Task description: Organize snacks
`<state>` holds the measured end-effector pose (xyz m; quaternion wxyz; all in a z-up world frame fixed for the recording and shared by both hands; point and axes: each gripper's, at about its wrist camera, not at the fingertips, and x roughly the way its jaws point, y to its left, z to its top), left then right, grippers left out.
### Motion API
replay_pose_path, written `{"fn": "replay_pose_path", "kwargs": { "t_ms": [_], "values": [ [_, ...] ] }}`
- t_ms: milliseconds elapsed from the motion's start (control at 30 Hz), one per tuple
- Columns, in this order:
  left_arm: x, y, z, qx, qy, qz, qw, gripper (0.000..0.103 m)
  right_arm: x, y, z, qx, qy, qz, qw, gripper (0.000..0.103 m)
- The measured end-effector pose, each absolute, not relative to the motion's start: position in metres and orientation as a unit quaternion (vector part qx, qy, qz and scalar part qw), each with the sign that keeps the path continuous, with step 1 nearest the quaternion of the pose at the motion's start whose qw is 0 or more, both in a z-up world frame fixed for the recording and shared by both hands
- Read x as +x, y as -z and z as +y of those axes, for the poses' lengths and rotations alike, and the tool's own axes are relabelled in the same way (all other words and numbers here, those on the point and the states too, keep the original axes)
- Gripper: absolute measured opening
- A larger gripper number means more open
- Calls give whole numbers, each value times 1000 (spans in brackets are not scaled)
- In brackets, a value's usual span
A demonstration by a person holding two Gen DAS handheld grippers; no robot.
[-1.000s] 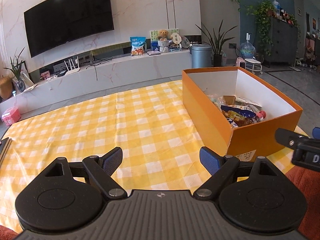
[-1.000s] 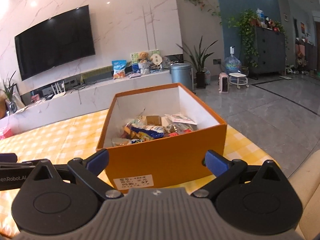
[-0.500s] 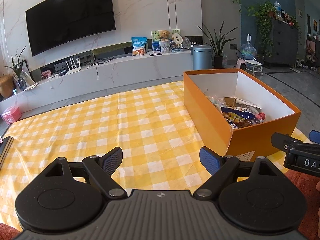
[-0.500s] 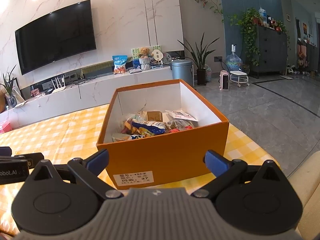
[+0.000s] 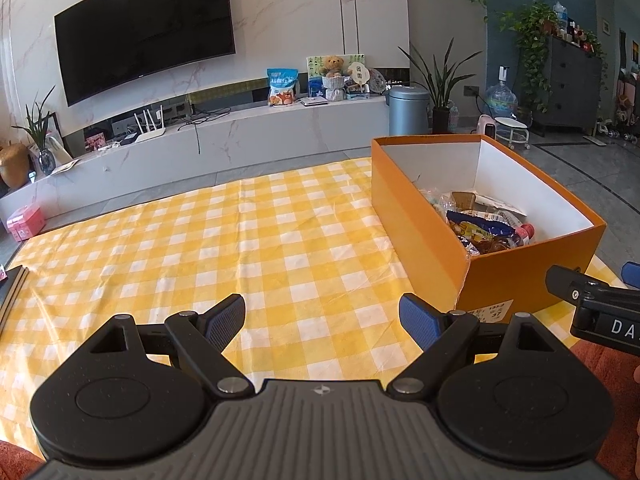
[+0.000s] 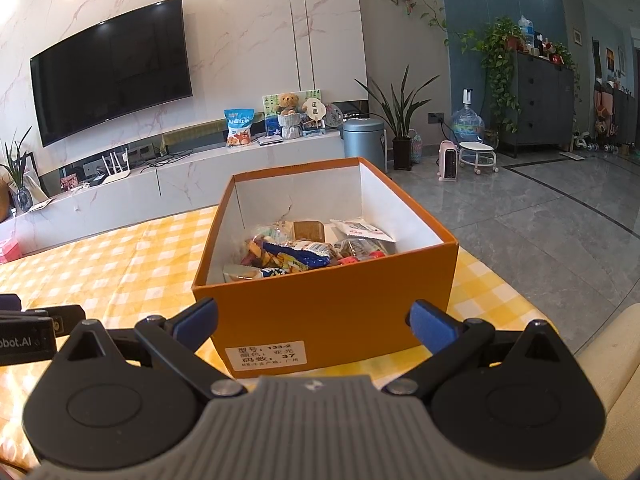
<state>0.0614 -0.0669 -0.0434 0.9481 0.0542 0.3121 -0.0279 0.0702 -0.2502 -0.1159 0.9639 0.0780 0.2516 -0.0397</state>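
Right wrist view: the right gripper (image 6: 314, 320) has its jaws spread wide and empty, facing the near wall of the orange box (image 6: 332, 312), where the snacks (image 6: 296, 254) lie piled. The left gripper (image 5: 322, 320), likewise agape and empty, hovers over the checked cloth (image 5: 200, 240), the box off to its right.

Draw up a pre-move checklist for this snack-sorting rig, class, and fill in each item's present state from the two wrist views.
1. Left gripper open and empty: ok.
2. Right gripper open and empty: ok.
3. Orange box upright with its top open: ok.
4. Snack packets all inside the box, none lying on the checked cloth: ok.
5. Right gripper lined up with the box's near wall: ok.
6. Whether every packet in the box has been sorted: cannot tell, they lie heaped over one another.
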Motion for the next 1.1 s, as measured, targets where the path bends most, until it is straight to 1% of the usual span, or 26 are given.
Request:
{"fn": "replay_pose_path", "kwargs": {
  "t_ms": [1100],
  "values": [
    [58, 42, -69, 50, 25, 315, 948, 102, 71, 119, -249, 72, 41, 251, 964, 100]
  ]
}}
